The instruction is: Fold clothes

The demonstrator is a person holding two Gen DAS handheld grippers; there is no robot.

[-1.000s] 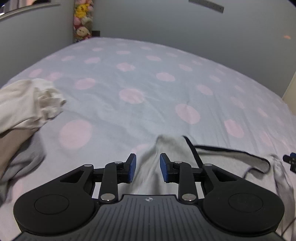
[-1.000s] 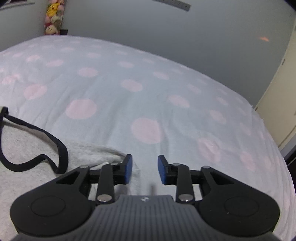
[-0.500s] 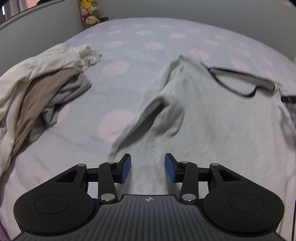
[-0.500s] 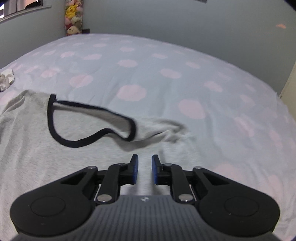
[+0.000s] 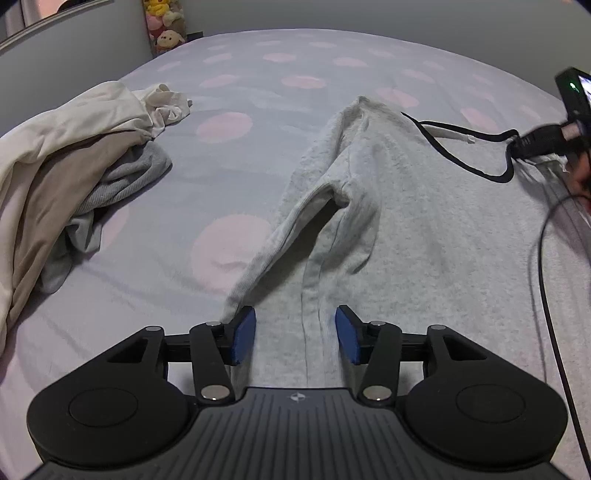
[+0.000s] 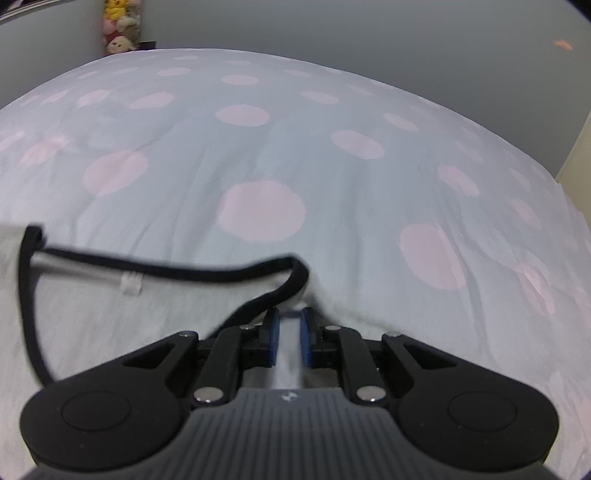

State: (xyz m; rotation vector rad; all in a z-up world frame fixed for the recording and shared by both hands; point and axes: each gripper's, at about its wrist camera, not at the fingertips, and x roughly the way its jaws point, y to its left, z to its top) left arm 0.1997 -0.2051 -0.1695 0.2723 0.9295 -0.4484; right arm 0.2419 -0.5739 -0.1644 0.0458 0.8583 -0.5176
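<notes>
Left wrist view, left to right. Along the left edge of the bed (image 5: 229,77), a heap of clothes (image 5: 74,158) lies crumpled: a cream piece on top, a tan piece under it, a ribbed grey piece spilling toward the middle of the bedspread. At the far left corner of the bed, a stack of plush toys (image 5: 164,24) stands against the wall. Just right of the heap, past a strip of bare dotted sheet, the grey shirt (image 5: 406,206) lies spread toward the right edge, its sleeve (image 5: 295,221) folded in a raised ridge that runs down toward you. Your left gripper (image 5: 295,338) hovers over the lower end of that sleeve; its jaws have just been opening and now stand well apart, with the grey cloth below and between them, but the pads press on nothing. The black-trimmed collar (image 5: 465,155) lies toward the far right, where your other hand's device shows at the picture's edge.

Right wrist view, left to right. The collar's black band (image 6: 155,267) loops across the shirt, with a small white tag (image 6: 131,286) beneath it. Your right gripper (image 6: 290,338) has its jaws nearly together, having just been closing, and they pinch a fold of the shirt's grey cloth (image 6: 288,356) beside the collar's right end. Beyond lies the bare dotted bedspread up to the far edge.
</notes>
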